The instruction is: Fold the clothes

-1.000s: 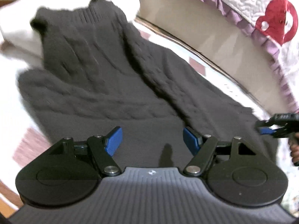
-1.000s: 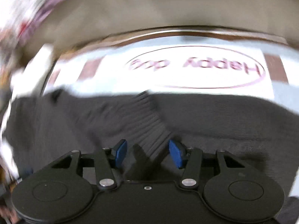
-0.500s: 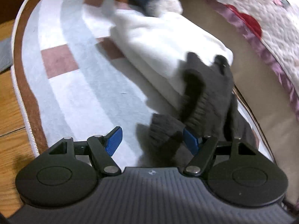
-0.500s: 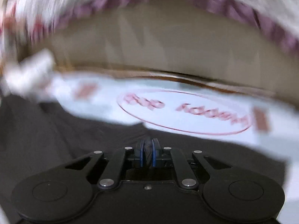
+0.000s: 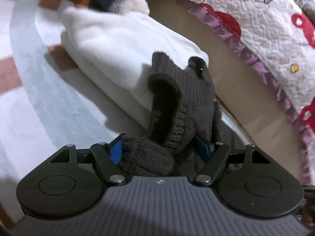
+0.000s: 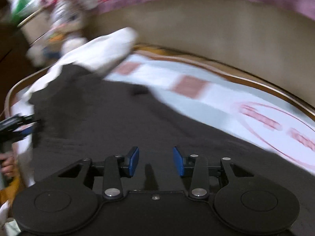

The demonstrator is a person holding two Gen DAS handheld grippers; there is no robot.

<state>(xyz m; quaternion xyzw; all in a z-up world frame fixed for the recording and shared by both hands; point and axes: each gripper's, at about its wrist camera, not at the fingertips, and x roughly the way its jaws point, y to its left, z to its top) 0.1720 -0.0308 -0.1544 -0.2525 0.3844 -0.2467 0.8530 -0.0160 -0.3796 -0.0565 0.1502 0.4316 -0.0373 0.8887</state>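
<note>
Hand-held gripper: the left hand-held gripper (image 5: pixel 159 151) fills the 6 o'clock edge, its blue pads (image 5: pixel 115 151) spread apart with bunched knit between them.
Sweater: a dark grey knitted sweater (image 5: pixel 185 100) rises from between the pads toward 12 o'clock, its ribbed edge curling over.
White cloth: a folded white cloth (image 5: pixel 116 49) lies at 11 o'clock, touching the sweater's far end.
Rug: a pale rug (image 5: pixel 29 90) with reddish blocks spreads at 9 o'clock.
Quilt: a quilt (image 5: pixel 261 25) with red shapes and a purple frill hangs at 2 o'clock.
</note>
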